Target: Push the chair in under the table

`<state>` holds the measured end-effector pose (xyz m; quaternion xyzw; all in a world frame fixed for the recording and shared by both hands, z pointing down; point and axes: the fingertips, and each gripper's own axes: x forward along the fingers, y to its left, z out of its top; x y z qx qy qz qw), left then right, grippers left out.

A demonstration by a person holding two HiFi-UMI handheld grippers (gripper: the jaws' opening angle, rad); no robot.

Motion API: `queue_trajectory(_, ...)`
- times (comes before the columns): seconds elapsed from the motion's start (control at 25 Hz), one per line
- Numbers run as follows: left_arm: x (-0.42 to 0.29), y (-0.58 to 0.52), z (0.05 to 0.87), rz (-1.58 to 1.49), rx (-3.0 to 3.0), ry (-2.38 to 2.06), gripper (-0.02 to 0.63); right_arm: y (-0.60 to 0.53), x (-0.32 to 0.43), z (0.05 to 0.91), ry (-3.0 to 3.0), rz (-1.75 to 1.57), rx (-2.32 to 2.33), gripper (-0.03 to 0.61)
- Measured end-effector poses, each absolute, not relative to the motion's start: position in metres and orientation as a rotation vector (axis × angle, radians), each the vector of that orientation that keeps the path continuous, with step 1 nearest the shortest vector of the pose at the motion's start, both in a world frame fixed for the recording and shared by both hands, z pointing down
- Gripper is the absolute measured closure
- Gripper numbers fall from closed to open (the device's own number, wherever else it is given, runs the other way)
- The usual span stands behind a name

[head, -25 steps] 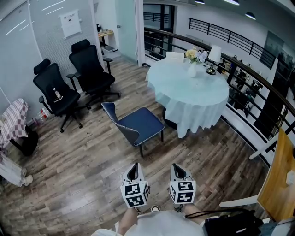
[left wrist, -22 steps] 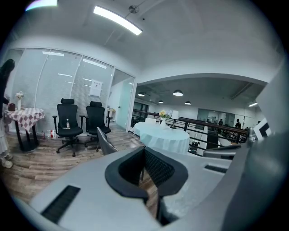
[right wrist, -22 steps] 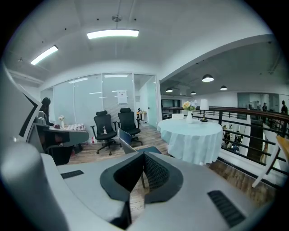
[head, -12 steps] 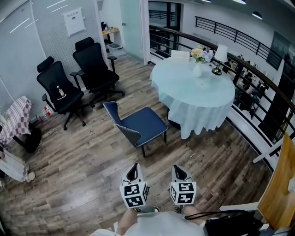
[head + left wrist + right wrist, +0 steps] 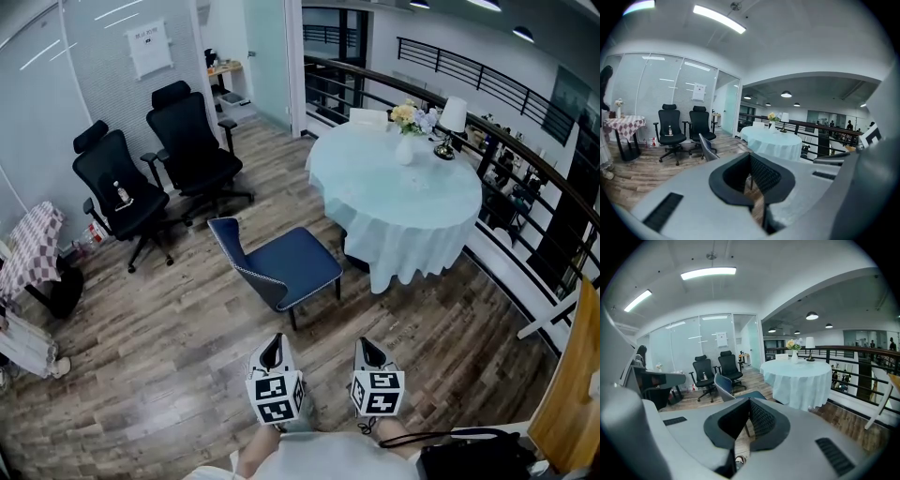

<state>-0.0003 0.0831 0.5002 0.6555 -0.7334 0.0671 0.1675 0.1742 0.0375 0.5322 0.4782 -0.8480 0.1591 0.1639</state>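
Observation:
A blue chair [image 5: 286, 263] stands on the wood floor, pulled out from a round table under a white cloth [image 5: 412, 234], its back turned toward me and to the left. Both grippers hover low in the head view, side by side and short of the chair. My left gripper [image 5: 272, 349] is shut with nothing in it, and so is my right gripper [image 5: 368, 352]. In the left gripper view the chair back [image 5: 708, 149] rises just beyond the shut gripper [image 5: 750, 157], with the table [image 5: 771, 140] behind. The right gripper view shows the chair [image 5: 724, 386] and table [image 5: 799, 376] past the shut gripper [image 5: 750, 400].
Two black office chairs [image 5: 117, 192] [image 5: 192, 141] stand at the back left. A small stand with a checked cloth [image 5: 28, 248] is at the far left. A vase of flowers [image 5: 405, 141] and a lamp [image 5: 450, 122] sit on the table. A black railing [image 5: 525, 159] curves behind it.
The view has crept forward: chair and table sit slightly nearer and lower in the head view. Both grippers travelled along with it and stayed shut.

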Motion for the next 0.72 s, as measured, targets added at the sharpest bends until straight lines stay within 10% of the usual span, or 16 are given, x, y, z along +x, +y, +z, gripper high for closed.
queue_trajectory(0.72, -0.068, -0.025, 0.503, 0.184, 1.867, -2.056, 0.611, -0.067, 0.106, 0.528, -2.397, 0.44, 1.361, 0.561)
